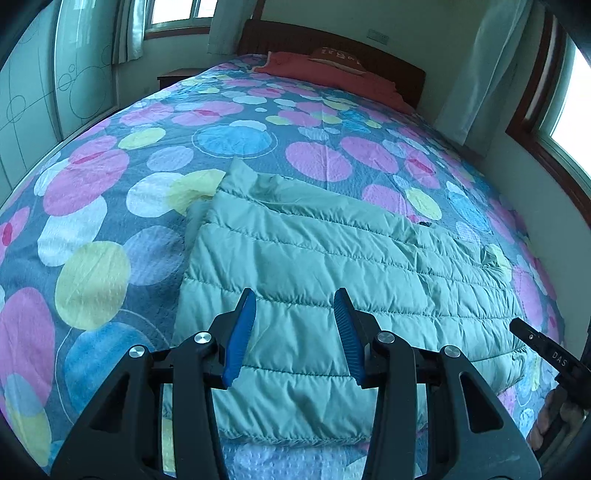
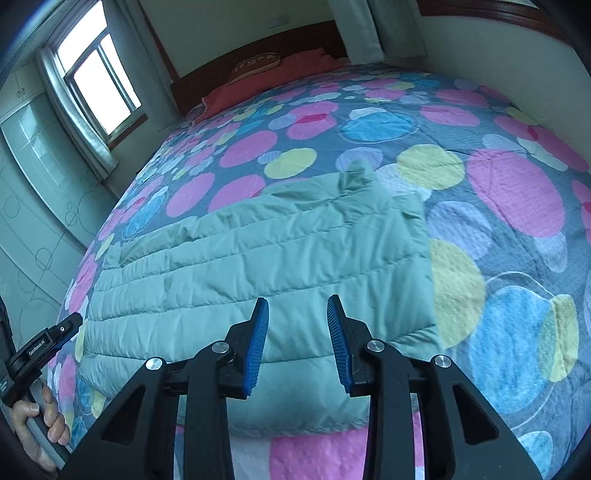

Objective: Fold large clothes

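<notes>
Spread across the bed (image 1: 332,122) is a cover of pink, blue and yellow circles, and on its near part lies a folded green quilted jacket (image 1: 332,266), flat, one corner sticking up at the far edge. Above the jacket's near hem hangs the left gripper (image 1: 295,299), fingers wide apart, holding nothing. Likewise the right gripper (image 2: 297,304), gaping and empty. Red pillows (image 1: 332,70) lie by the headboard (image 1: 332,38).

**Open bedspread around the folded jacket**

The bed (image 1: 110,155) lay bare from 9 through 12 to 3 o'clock of the folded green jacket (image 1: 314,266), giving wide passage. At 12 o'clock, far off, the red pillow (image 1: 332,70) and headboard (image 1: 295,35) closed the way. Both grippers' jaws stood apart above the jacket's near edge, gripping nothing.
</notes>
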`<state>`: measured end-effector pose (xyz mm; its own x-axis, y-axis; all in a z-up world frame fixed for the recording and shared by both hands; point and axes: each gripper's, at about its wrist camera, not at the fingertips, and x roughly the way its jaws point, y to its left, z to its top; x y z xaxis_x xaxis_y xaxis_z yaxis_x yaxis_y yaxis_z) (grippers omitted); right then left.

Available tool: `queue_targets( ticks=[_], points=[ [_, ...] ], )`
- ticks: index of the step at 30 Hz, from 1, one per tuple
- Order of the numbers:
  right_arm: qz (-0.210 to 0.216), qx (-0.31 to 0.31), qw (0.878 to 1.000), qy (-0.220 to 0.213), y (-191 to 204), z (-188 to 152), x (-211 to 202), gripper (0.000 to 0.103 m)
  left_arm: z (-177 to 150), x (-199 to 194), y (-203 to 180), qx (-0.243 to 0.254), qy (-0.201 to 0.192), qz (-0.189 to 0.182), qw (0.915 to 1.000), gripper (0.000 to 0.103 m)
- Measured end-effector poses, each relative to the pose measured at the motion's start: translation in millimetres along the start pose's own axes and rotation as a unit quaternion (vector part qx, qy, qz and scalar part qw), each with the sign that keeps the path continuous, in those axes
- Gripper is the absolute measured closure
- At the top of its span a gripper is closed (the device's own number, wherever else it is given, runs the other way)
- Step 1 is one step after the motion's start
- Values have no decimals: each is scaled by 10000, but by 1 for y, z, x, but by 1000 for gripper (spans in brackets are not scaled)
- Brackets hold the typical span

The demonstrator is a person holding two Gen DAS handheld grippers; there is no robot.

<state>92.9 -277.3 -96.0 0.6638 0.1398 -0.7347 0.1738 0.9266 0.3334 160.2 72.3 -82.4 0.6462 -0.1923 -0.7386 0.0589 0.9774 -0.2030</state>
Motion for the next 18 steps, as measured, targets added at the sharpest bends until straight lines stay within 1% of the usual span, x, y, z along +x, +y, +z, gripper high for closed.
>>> queue_targets(
  ticks=[5, 10, 14, 18],
  points=[
    [176, -468, 9987, 134, 50, 8, 24, 69, 9, 11, -6, 89, 5, 1, 10000, 59],
    [271, -879, 9955, 247, 97, 15, 50, 69, 11, 30, -5, 158, 177, 64, 9997, 60],
    [174, -1088, 9934, 310, 116, 15, 70, 69, 11, 38, 0, 131, 218, 87, 9996, 59],
    [97, -1103, 9929, 431, 121, 11, 87, 69, 10, 43, 4, 113, 262, 107, 9995, 59]
  ],
)
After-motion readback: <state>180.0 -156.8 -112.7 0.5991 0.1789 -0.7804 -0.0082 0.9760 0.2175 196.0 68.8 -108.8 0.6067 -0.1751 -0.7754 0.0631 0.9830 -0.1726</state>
